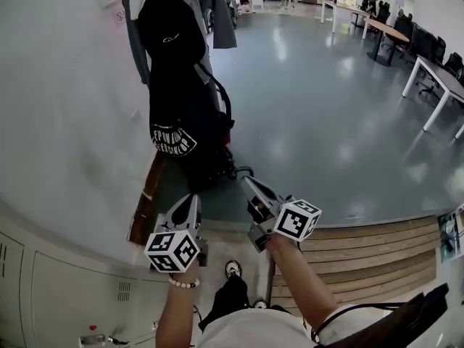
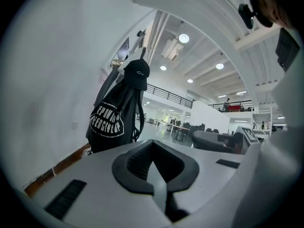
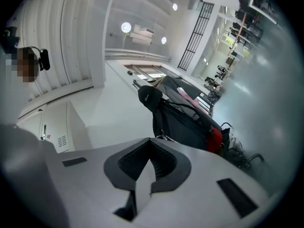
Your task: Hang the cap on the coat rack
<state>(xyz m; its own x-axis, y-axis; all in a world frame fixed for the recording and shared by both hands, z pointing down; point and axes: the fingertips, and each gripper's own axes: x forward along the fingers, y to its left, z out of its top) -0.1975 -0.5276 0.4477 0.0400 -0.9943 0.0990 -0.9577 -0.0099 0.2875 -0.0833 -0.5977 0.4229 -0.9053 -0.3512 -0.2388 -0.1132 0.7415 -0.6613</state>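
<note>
The black cap (image 1: pixel 170 24) hangs at the top of the coat rack (image 1: pixel 210 6), over a black drawstring bag (image 1: pixel 180 125) with white print. The left gripper view shows the cap (image 2: pixel 137 74) above the bag (image 2: pixel 111 122), and the right gripper view shows the cap (image 3: pixel 149 98) too. My left gripper (image 1: pixel 191 203) is below the bag, shut and empty. My right gripper (image 1: pixel 246 183) is beside it, near the rack's foot, also shut and empty. Both sets of jaws meet in their own views, left gripper (image 2: pixel 153 151) and right gripper (image 3: pixel 149 148), with nothing between them.
Grey garments (image 1: pixel 221 13) hang on the rack behind the cap. A white wall (image 1: pixel 65 122) runs along the left with a wooden skirting (image 1: pixel 145 198). White tables (image 1: pixel 442 82) and chairs stand far right on the grey floor. Wooden boards (image 1: pixel 377 249) lie beneath me.
</note>
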